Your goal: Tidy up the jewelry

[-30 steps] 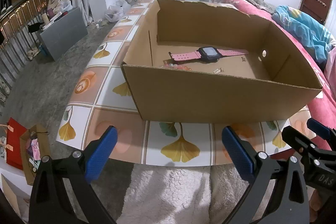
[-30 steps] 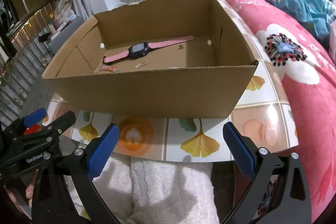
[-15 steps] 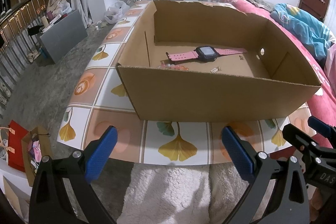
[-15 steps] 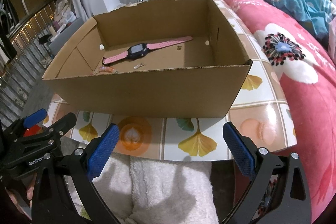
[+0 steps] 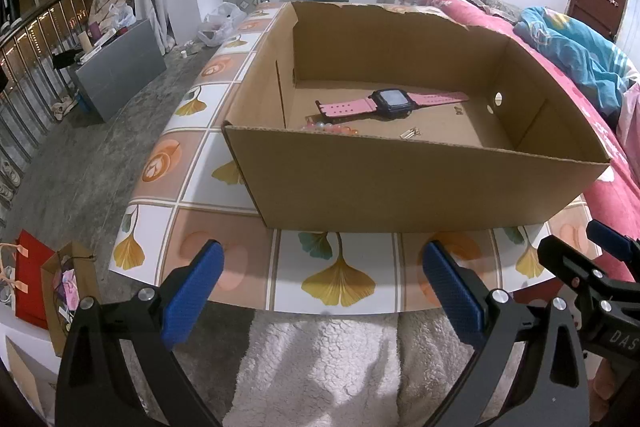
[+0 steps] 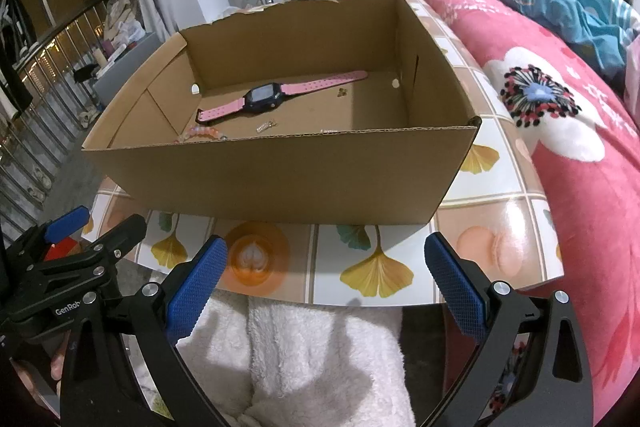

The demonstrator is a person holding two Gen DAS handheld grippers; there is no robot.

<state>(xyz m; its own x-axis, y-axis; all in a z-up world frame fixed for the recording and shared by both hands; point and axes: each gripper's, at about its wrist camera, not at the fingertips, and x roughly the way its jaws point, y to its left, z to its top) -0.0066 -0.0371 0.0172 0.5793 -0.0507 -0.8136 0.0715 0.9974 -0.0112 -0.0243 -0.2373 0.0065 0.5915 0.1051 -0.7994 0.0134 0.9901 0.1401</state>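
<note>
Nearer now, cardboard box (image 5: 400, 183) faces both gaping, empty hand-held grippers (image 5: 320, 287) (image 6: 326, 281) off table edge (image 5: 320, 309).

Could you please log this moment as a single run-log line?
left gripper: open, empty | right gripper: open, empty | pink-strapped black smartwatch, pastel bead bracelet: inside brown cardboard box | both grippers before table edge

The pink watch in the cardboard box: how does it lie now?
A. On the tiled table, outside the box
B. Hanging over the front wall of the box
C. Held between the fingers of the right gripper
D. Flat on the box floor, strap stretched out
D: the pink watch lies flat on the floor of the cardboard box, strap stretched out to both sides; both grippers are open and hold nothing.
</note>
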